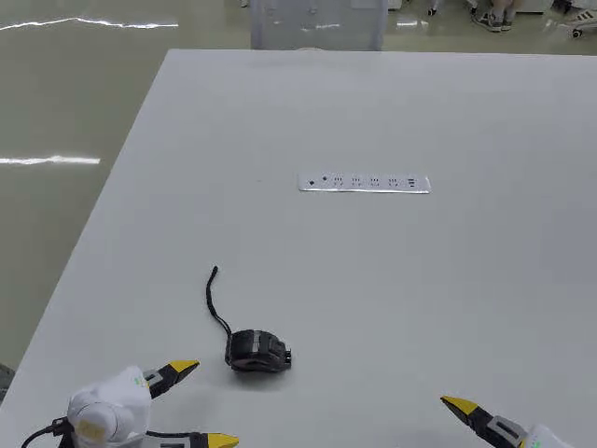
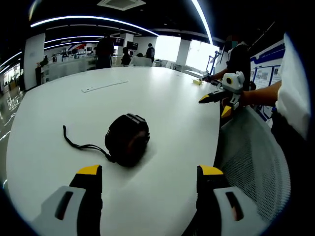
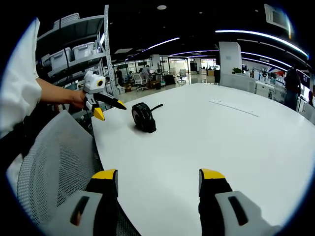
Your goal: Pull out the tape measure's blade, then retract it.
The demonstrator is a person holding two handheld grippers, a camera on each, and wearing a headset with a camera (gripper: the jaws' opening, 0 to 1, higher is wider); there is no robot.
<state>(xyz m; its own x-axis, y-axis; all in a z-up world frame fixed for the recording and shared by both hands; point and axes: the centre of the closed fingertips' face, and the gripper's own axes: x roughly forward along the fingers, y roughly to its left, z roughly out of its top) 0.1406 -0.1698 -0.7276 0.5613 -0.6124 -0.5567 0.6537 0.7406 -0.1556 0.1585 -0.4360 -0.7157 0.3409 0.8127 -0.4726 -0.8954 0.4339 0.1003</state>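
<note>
Yellow-tipped and spread wide, your left tongs (image 1: 207, 403) sit at the near left edge of the desk (image 1: 392, 280), empty, with the jaws pointing toward the tape (image 1: 258, 351) and close to it but not touching. The tape lies on its side on the bare desk, just right of those tongs, a black case with its strap (image 1: 216, 299) trailing away from you across the surface. No blade is out, so I judge the task has not begun and you are on the approach to the first step. A small nub (image 1: 287, 355) on the case's right end looks like the blade's hook, though it is too small to be sure. Further right, well apart from the tape, your right tongs (image 3: 158, 174) hang over the near edge, jaws also spread and holding nothing.

The next move likely calls for two jobs at once. Close the left tongs around the case to pin it, squarely enough that it cannot roll or skid. Then bring the right tongs in low from the right and pinch the hook. Pull straight and level, and keep hold on the return so the blade does not snap back
</note>
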